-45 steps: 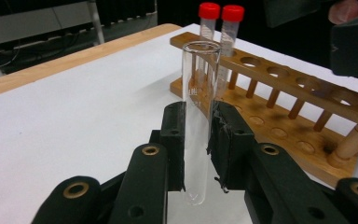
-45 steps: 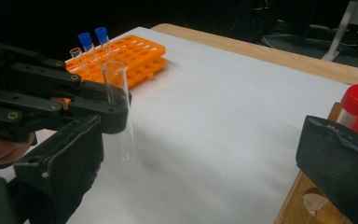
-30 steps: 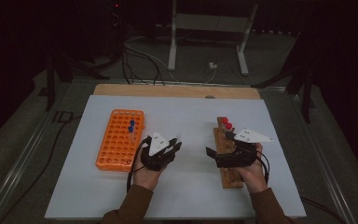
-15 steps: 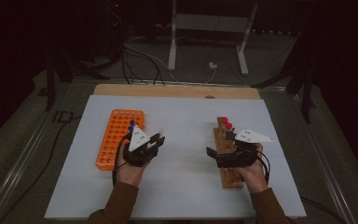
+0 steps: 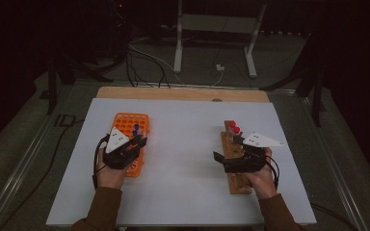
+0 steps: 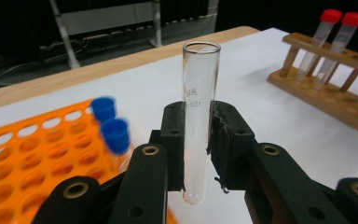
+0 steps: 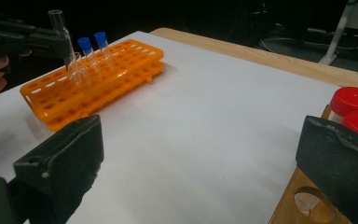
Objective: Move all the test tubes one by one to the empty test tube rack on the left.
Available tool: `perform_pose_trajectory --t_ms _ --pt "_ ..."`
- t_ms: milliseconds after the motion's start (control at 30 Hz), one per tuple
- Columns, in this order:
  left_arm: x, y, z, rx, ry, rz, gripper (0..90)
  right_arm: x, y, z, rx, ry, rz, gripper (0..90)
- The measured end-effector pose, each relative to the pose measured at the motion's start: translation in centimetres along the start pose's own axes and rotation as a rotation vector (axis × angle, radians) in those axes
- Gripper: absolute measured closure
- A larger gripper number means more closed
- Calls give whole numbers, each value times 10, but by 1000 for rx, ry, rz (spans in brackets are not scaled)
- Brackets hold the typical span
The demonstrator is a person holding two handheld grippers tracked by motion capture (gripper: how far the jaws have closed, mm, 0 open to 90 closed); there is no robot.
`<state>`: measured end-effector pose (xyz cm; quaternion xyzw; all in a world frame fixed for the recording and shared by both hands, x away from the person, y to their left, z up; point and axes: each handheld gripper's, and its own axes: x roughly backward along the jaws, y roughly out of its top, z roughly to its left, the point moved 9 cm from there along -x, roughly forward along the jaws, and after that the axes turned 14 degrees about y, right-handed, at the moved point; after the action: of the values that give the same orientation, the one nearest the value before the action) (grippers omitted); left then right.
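The left tool (image 6: 198, 154) is clamped on a clear, uncapped glass tube (image 6: 199, 107), held upright over the near edge of the orange rack (image 5: 134, 139), at about nine o'clock on the table (image 5: 183, 120). Two blue-capped tubes (image 6: 112, 126) already stand in that rack; by my judgement the clear one is about to join them, so the placing itself is left to do. The right tool (image 7: 200, 168), its jaws apart and holding nothing, rests by the wooden rack (image 5: 236, 159) at three o'clock, where two red-capped tubes (image 5: 234, 127) stand. Faint grey print on the glass is too blurred to read.
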<state>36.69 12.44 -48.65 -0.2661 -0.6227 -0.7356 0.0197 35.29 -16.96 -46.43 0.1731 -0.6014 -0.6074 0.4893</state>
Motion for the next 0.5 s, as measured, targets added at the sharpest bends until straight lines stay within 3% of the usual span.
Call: perform_pose_trajectory --t_ms 267,500 --pt "2 -18 10 17 27 25 757 0 0 0 2 2 2 12" --pt "2 -22 15 14 49 31 757 0 -1 0 1 4 1 12"
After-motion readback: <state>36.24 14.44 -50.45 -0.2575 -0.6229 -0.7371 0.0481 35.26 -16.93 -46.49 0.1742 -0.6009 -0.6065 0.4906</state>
